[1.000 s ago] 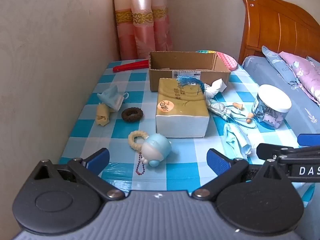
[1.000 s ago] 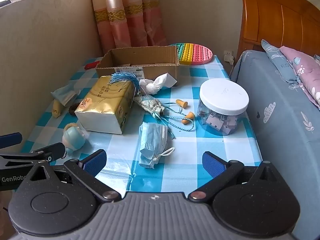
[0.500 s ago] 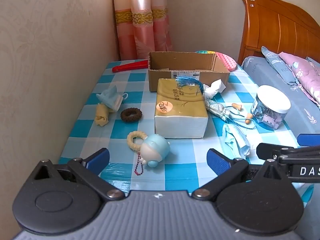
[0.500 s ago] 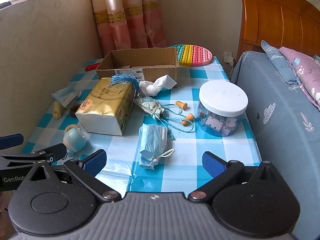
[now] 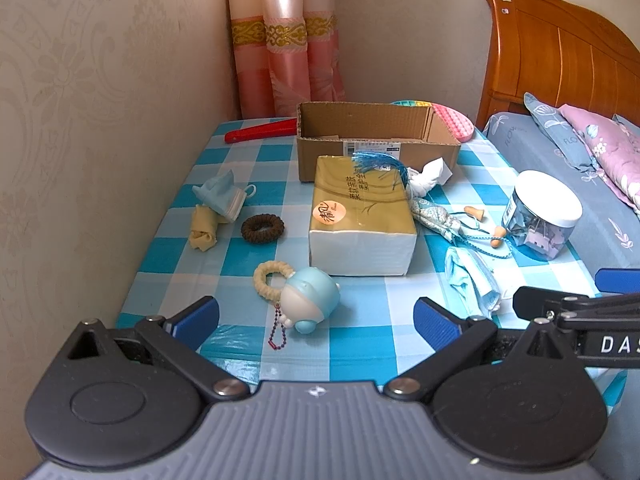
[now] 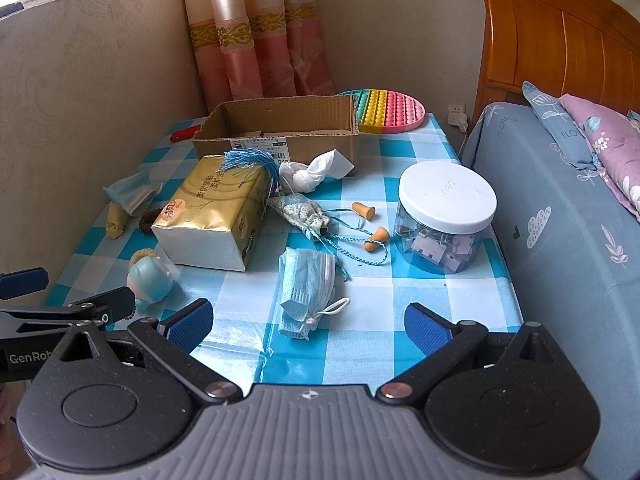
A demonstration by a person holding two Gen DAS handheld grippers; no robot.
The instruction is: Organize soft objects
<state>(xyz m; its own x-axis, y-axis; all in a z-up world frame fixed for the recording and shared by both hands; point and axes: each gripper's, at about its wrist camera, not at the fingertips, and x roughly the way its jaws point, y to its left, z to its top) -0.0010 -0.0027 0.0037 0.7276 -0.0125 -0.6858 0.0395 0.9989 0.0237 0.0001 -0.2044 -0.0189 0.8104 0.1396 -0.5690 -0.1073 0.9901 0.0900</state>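
Observation:
An open cardboard box (image 5: 376, 140) (image 6: 280, 130) stands at the back of the blue checked table (image 5: 352, 344). In front of it lie a gold tissue pack (image 5: 360, 216) (image 6: 212, 212), a blue face mask (image 6: 306, 284) (image 5: 470, 280), a second mask (image 5: 222, 196), a brown hair tie (image 5: 262, 229), a cream hair tie (image 5: 269, 278), a blue round toy (image 5: 310, 298) (image 6: 150, 278), a white knotted cloth (image 6: 312, 170), a floral pouch (image 6: 300, 210) and orange earplugs (image 6: 374, 236). My left gripper (image 5: 316, 318) is open and empty before the toy. My right gripper (image 6: 308, 322) is open and empty before the mask.
A clear jar with a white lid (image 6: 446, 216) stands at the right. A rainbow pop toy (image 6: 390, 110) and a red tool (image 5: 260, 134) lie at the back. A wall runs along the left, a bed (image 6: 560, 208) along the right.
Both grippers have drawn back and risen slightly; the table objects look a little farther away. Nothing on the table has moved. Both stay open.

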